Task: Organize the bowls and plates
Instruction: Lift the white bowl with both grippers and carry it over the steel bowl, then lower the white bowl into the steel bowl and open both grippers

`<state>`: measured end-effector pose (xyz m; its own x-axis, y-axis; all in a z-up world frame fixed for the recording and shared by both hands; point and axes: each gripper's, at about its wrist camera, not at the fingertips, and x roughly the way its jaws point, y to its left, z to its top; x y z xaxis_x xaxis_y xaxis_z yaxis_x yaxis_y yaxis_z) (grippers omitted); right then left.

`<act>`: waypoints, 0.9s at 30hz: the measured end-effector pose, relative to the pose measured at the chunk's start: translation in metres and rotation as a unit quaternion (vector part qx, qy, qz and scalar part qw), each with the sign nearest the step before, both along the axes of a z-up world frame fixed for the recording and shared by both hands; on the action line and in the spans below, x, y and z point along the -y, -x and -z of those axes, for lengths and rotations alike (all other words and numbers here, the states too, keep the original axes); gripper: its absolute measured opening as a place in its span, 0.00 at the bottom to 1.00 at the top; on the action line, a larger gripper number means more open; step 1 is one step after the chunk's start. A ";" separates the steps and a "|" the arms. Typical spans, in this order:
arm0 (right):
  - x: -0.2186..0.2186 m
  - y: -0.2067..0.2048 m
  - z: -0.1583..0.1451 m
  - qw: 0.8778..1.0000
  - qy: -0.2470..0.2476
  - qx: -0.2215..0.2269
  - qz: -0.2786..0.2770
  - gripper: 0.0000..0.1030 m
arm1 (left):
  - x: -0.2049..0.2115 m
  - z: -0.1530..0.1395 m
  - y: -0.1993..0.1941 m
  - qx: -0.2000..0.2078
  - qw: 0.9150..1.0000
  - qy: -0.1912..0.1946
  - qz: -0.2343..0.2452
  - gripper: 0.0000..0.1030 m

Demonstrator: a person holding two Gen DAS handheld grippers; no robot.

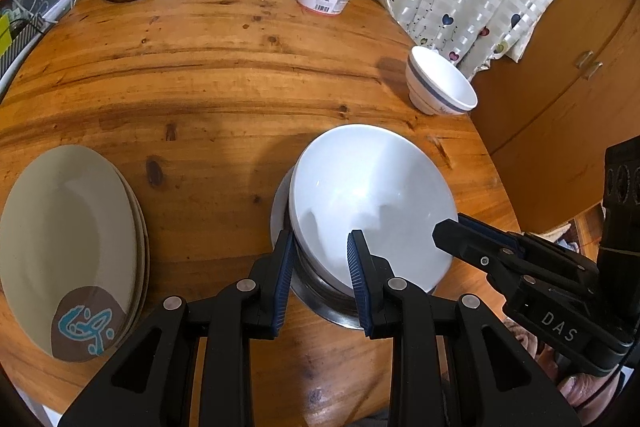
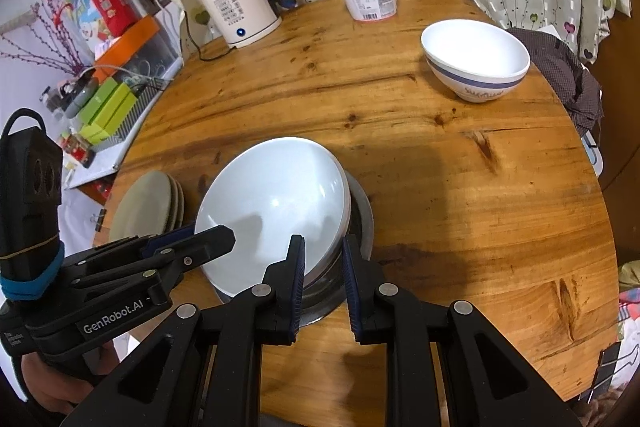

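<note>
Currently, status by item:
White bowl (image 1: 372, 203): tilted, resting in the steel bowl (image 1: 320, 291) near the front edge of the surface (image 1: 208, 67); rim raised on the side toward the plates
Left gripper (image 1: 318, 281): fingers clamped on the near rim of the white bowl, one pad inside, one outside
Right gripper (image 2: 322, 283): fingers straddle the rim on the opposite side; contact looks close, but a firm clamp cannot be confirmed
Plate stack (image 1: 68, 247): at the front left edge of the surface, well apart from the bowls
Banded bowl (image 2: 476, 59): upright near the right edge, not yet nested
Risk, slip: glazed rim held by narrow pads; uneven lift between the two grippers could twist the bowl free
Risk, drag: the steel bowl may lift or skate along if the white bowl is wedged in it
Risk, impact: a drop would strike steel and could chip the rim
</note>
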<state>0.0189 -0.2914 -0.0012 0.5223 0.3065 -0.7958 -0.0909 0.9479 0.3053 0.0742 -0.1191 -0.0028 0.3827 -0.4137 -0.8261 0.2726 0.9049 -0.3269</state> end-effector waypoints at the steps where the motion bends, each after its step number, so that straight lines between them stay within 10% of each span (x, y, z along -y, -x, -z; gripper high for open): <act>1: 0.000 0.000 0.000 1.000 0.002 0.000 -0.001 0.20 | 0.001 0.000 0.000 -0.001 1.000 0.000 0.002 0.28; 27: -0.006 0.001 0.005 1.000 0.019 0.000 -0.010 0.26 | 0.004 -0.005 0.008 0.028 0.999 -0.023 0.008 0.31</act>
